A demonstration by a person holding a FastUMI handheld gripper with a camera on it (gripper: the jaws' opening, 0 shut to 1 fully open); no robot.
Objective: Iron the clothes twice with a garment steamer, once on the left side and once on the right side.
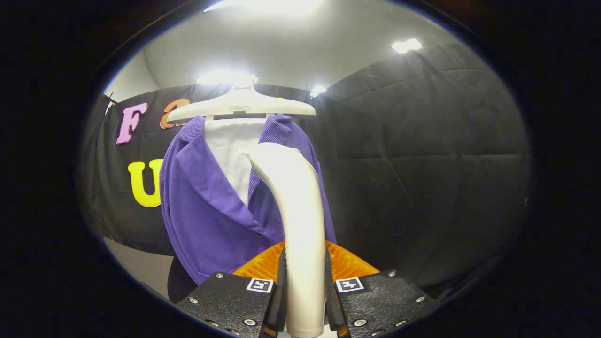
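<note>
A purple jacket (pixel 202 206) hangs on a white hanger (pixel 242 107) over a white board (pixel 232 150), beyond my fingers. My gripper (pixel 305 295) is shut on the white handle of the garment steamer (pixel 296 211), both fingers pressing its sides. The handle rises between the fingers and curves toward the jacket's front, in front of its right half. I cannot tell whether the steamer head touches the cloth, because the handle hides it.
Black cloth wall (pixel 422 155) stands behind and to the right of the jacket. A pale floor patch (pixel 141 267) shows below the jacket on the left. Bright ceiling lights (pixel 406 45) shine above.
</note>
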